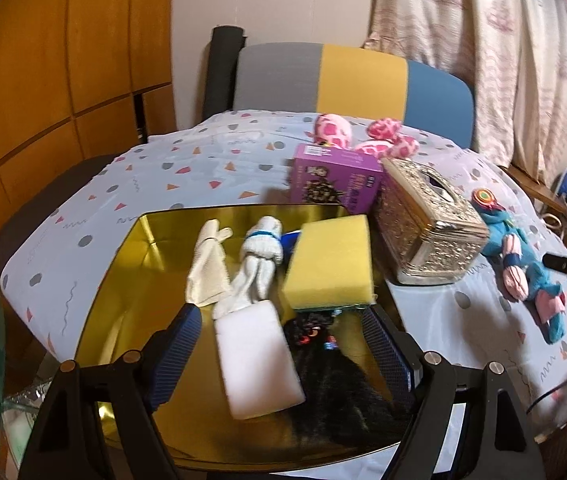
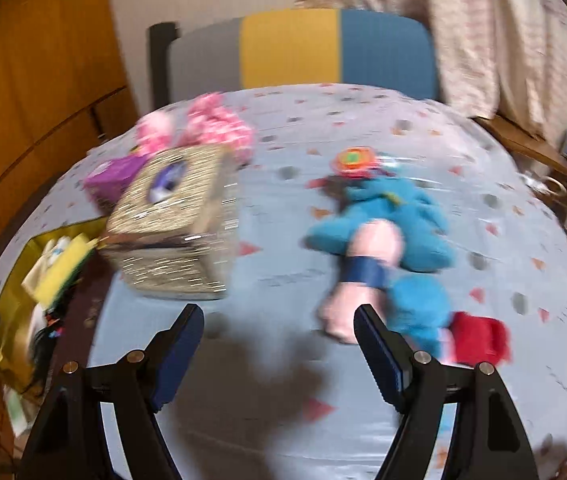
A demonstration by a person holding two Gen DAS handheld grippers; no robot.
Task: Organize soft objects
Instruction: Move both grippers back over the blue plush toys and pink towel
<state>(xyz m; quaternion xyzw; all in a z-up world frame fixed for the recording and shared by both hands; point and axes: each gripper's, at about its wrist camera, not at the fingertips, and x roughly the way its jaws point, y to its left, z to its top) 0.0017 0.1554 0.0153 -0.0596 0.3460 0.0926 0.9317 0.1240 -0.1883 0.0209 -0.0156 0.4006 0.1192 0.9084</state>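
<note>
Your right gripper (image 2: 279,344) sits closest to the lens, its two blue-padded jaws spread wide with nothing between them, only bare patterned tablecloth (image 2: 363,420) below. Just beyond its right-hand jaw lies the blue and pink plush toy with a dark blue band and a red end (image 2: 383,240). Its long axis runs from the round orange-and-green disc at the far end down toward you and slightly to the right, so the near end lies right at that jaw's tip. You would need to shift the right gripper a little to the right and forward to straddle the toy across its narrow middle. That view is blurred, so whether the jaw tip touches the plush cannot be told.

Your left gripper (image 1: 283,344) also stands open and empty, hovering over the shiny gold tray (image 1: 131,264), which already holds a white foam block (image 1: 255,356), a yellow sponge (image 1: 331,260), pale cloth gloves (image 1: 211,268), a rolled white cloth (image 1: 263,248) and a dark fuzzy item (image 1: 335,380). From the left wrist view, the plush lies well to the right, past the ornate silver tissue box (image 1: 427,224), so your right hand is clearly the nearer one. A pink spotted plush (image 1: 363,136) waits at the far edge behind a purple carton (image 1: 335,176).
</note>
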